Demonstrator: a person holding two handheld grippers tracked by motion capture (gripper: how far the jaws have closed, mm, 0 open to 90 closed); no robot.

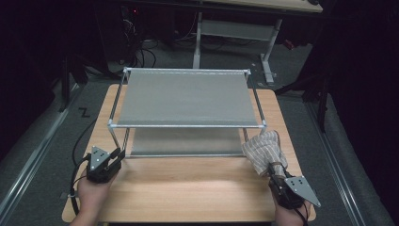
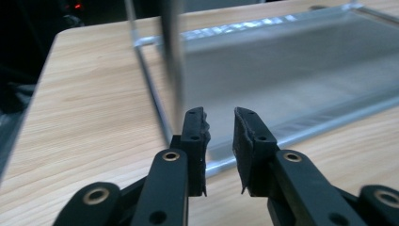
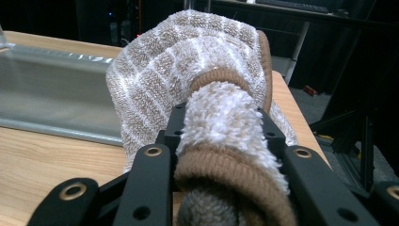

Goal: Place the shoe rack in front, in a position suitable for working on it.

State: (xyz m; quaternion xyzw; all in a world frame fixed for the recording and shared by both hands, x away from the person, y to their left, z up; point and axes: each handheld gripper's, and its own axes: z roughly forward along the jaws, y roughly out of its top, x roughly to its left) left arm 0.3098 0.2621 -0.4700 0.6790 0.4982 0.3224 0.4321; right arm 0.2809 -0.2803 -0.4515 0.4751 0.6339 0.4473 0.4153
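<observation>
A beige and white checked towel (image 1: 263,148) with a brown hem bunches up at the table's right front. My right gripper (image 1: 276,167) is shut on its rolled end, and in the right gripper view the towel (image 3: 164,61) bulges out over the right gripper (image 3: 221,117). My left gripper (image 1: 117,153) sits at the table's left front, just beside the front left leg of a two-tier metal rack (image 1: 186,125). In the left gripper view that leg (image 2: 171,61) rises right before the left gripper (image 2: 220,117), whose pads stand a little apart with nothing between them.
The rack takes up the back half of the wooden table (image 1: 188,188); its lower shelf (image 2: 291,70) lies just above the tabletop. The towel rests against the rack's front right corner. Dark floor, cables and another desk's legs (image 1: 268,56) lie beyond.
</observation>
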